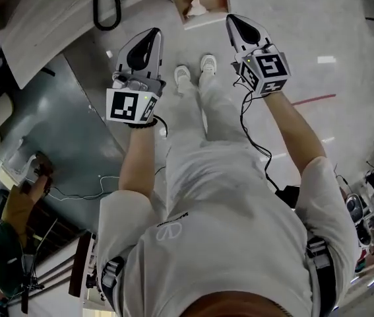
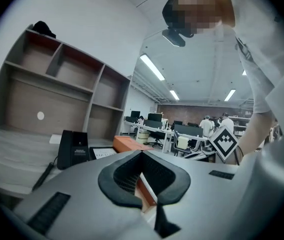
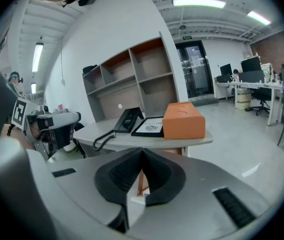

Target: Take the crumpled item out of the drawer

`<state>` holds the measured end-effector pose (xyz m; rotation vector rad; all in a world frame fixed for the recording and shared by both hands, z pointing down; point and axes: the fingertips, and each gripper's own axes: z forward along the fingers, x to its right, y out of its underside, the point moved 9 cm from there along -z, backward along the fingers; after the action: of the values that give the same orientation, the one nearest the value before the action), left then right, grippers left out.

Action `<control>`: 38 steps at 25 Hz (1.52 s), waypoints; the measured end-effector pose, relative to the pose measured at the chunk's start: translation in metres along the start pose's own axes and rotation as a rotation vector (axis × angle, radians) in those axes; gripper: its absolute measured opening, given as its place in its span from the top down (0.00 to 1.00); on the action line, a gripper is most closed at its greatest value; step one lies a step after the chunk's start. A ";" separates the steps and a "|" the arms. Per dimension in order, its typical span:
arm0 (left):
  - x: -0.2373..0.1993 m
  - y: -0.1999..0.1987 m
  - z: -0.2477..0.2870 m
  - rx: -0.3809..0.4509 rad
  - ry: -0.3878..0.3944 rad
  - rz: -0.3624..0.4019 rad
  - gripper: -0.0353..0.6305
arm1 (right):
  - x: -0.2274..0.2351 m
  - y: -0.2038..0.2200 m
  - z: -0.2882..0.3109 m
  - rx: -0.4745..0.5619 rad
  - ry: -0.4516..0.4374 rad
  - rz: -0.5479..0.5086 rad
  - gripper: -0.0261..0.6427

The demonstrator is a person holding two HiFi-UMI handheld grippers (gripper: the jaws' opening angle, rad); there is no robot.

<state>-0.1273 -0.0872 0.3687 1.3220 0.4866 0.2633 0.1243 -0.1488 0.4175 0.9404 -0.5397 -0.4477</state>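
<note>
Both arms were extended forward, roughly parallel and apart. The left forearm (image 1: pixel 137 160) carried the left claw (image 1: pixel 151 37). The right forearm (image 1: pixel 293 129) carried the right claw (image 1: pixel 234 22), which reached slightly farther forward. Both claws pointed away from the body. The left marker cube (image 1: pixel 132 105) and right marker cube (image 1: pixel 270 69) sat uppermost at the wrists. Each claw's jaws were closed tip to tip, with nothing between them.

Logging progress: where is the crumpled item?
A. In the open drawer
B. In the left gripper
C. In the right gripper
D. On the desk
A: the crumpled item lies in the open drawer; the left gripper and right gripper are shut on nothing.
</note>
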 end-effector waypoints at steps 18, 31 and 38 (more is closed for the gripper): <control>-0.041 0.151 0.055 -0.072 0.039 -0.146 0.95 | -0.001 0.113 0.107 -0.144 -0.019 0.025 0.76; -0.040 0.183 0.053 -0.077 0.059 -0.175 0.95 | 0.011 0.147 0.137 -0.235 -0.002 0.021 0.48; -0.038 0.202 0.062 -0.097 0.072 -0.190 0.95 | 0.019 0.156 0.149 -0.281 0.018 0.004 0.48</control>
<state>-0.1128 -0.1100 0.5813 1.1659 0.6485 0.1743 0.0676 -0.1732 0.6253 0.6727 -0.4487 -0.4971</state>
